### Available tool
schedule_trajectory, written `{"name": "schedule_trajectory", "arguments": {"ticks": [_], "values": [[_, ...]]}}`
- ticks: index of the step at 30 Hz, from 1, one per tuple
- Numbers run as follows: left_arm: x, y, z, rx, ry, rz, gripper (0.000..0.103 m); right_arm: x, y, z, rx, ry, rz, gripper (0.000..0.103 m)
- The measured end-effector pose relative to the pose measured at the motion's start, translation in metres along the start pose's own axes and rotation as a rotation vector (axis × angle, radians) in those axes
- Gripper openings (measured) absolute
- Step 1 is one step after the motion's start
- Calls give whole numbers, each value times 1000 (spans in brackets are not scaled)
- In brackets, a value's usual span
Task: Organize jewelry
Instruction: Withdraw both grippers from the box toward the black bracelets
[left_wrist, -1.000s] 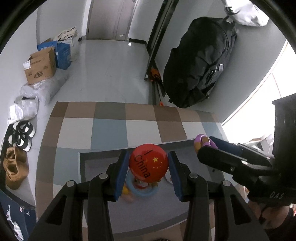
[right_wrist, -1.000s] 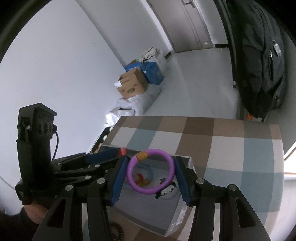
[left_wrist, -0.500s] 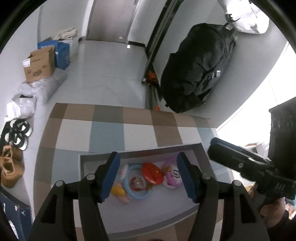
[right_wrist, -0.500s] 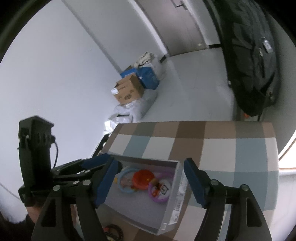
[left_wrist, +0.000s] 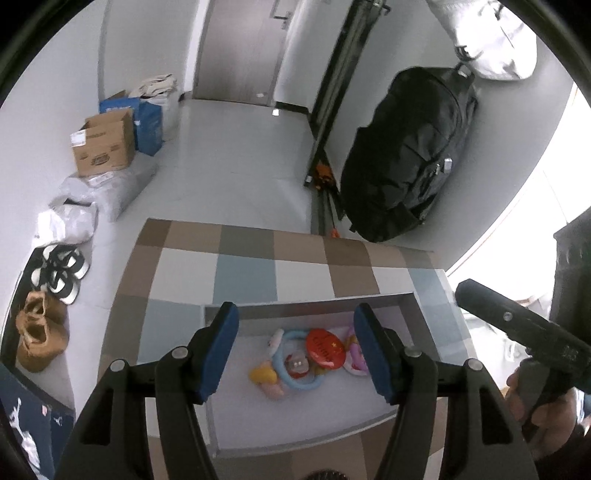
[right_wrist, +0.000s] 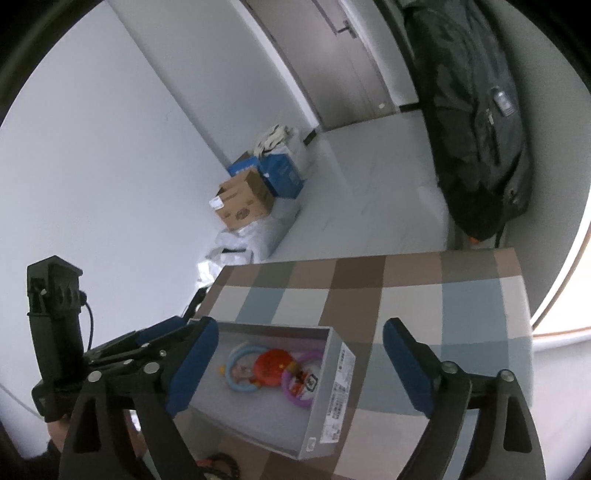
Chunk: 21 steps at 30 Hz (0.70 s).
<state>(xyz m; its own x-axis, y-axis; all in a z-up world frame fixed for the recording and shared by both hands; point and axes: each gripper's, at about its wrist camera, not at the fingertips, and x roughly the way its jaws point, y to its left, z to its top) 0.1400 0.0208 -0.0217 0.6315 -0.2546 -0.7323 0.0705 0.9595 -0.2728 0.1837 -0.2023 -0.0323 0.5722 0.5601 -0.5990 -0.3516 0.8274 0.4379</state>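
Two tongs, left tongs (left_wrist: 293, 347) and right tongs (right_wrist: 300, 362), gape empty above box (right_wrist: 334, 384); only right view shows box label (right_wrist: 339, 397).

Left wrist view: angled down from close above the grey box (left_wrist: 310, 435) at lower centre, facing a door at top. Right wrist view: same downward tilt, set further right, box (right_wrist: 332, 373) at lower centre-left. Shared: box, checkered tabletop (left_wrist: 243, 273) (right_wrist: 472, 302), cardboard carton (left_wrist: 105, 147) (right_wrist: 243, 205), black backpack (left_wrist: 406, 155) (right_wrist: 476, 110).
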Motion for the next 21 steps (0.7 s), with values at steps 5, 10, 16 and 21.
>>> {"name": "schedule_trajectory", "arguments": {"ticks": [5, 10, 16, 21], "values": [[-12, 0, -10, -7, -27, 28, 71, -16, 12, -9, -60, -44, -10, 99], [-34, -3, -23, 8, -85, 109, 79, -28, 28, -25, -131, -59, -25, 100], [-52, -8, -40, 27, -127, 149, 80, -39, 39, -41, -205, -52, -76, 102], [-62, -12, -58, 24, -129, 153, 80, -46, 37, -55, -175, -38, -75, 103]]}}
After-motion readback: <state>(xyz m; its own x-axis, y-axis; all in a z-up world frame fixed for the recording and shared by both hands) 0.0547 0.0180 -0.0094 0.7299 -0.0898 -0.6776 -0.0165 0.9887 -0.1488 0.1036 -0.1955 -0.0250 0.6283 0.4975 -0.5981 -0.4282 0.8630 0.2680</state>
